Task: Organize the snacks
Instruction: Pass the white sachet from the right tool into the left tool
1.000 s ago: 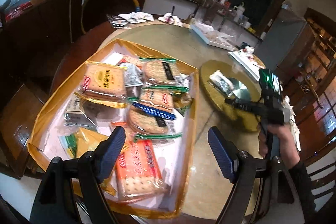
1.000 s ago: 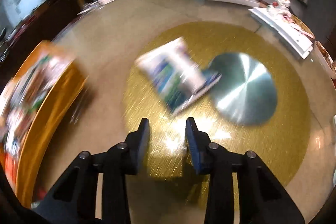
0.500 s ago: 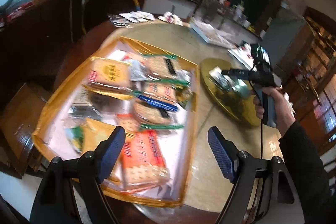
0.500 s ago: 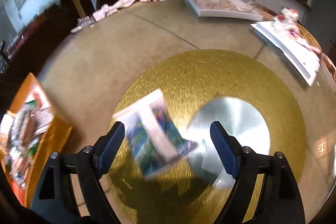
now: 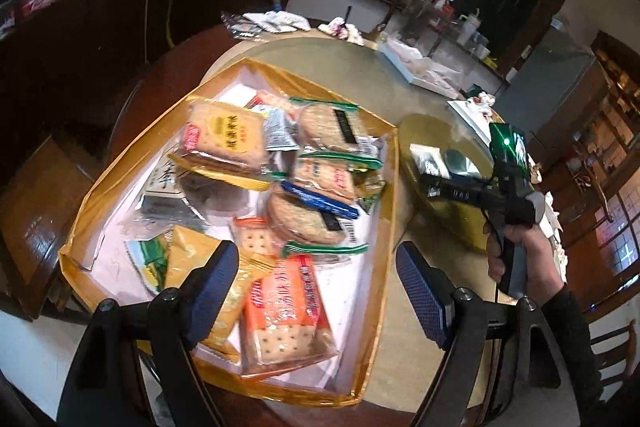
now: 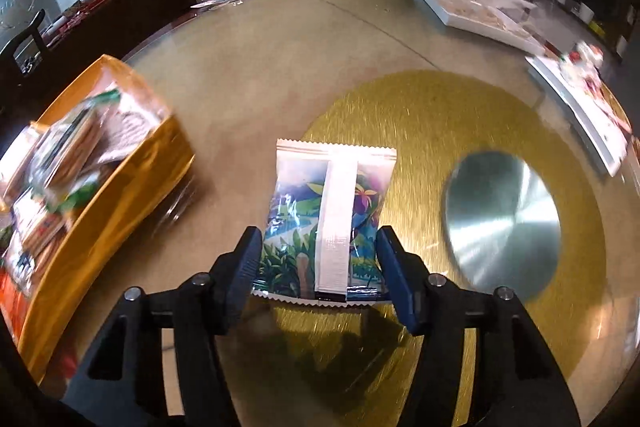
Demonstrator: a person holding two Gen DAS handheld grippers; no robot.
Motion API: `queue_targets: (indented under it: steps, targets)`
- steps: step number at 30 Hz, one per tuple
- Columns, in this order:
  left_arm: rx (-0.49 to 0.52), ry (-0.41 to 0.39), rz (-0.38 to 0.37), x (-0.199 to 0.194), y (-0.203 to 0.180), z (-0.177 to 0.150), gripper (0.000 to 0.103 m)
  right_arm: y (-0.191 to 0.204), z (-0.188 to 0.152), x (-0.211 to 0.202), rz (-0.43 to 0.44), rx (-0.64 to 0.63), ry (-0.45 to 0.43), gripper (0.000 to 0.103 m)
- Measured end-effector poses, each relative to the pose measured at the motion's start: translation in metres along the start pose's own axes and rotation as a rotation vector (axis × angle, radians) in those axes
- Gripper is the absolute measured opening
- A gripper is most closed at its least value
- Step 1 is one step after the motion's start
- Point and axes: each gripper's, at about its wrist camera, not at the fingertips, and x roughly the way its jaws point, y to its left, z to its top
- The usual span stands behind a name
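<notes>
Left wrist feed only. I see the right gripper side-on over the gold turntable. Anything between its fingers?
Observer: Yes. The right gripper has a snack packet with a tropical print between its fingers. The jaws have just been closing, and the pads meet the packet's two side edges.
Operator: Which face is up?
Observer: The back, with the white seam strip running along the middle.
Operator: Where is it on the turntable?
Observer: At the gold turntable edge nearest the orange tray, clear of the steel centre disc. I cannot tell if it is lifted.
</notes>
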Motion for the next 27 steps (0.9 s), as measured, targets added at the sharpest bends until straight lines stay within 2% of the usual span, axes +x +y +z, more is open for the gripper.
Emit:
queue_targets:
  steps: [3,6,9,12,17,20,23,24,26,27]
  targets:
    - [0.018,0.007,-0.026,-0.004,-0.011,-0.006,0.081,0.016,-0.033,-0.021,0.014,0.003,0.005,0.059]
    - [0.063,0.032,-0.069,-0.003,-0.030,-0.017,0.081,0.042,-0.081,-0.051,0.052,-0.019,0.001,0.059]
    - [0.086,0.110,-0.156,0.005,-0.050,-0.028,0.081,0.064,-0.135,-0.085,0.091,0.002,-0.016,0.059]
    - [0.104,0.187,-0.254,0.015,-0.070,-0.042,0.081,0.068,-0.183,-0.115,0.153,0.082,-0.056,0.059]
    - [0.160,0.304,-0.302,0.043,-0.104,-0.070,0.079,0.067,-0.233,-0.139,0.235,0.206,-0.132,0.054]
    - [0.182,0.365,-0.308,0.062,-0.119,-0.084,0.079,0.072,-0.245,-0.146,0.248,0.222,-0.148,0.054]
    - [0.183,0.368,-0.280,0.071,-0.122,-0.092,0.077,0.075,-0.244,-0.146,0.227,0.227,-0.145,0.055]
    - [0.185,0.375,-0.282,0.074,-0.123,-0.093,0.073,0.077,-0.242,-0.146,0.224,0.228,-0.140,0.056]
    - [0.201,0.362,-0.276,0.076,-0.124,-0.090,0.069,0.078,-0.237,-0.143,0.234,0.234,-0.128,0.067]
    - [0.207,0.359,-0.278,0.077,-0.125,-0.089,0.069,0.081,-0.235,-0.142,0.226,0.232,-0.123,0.068]
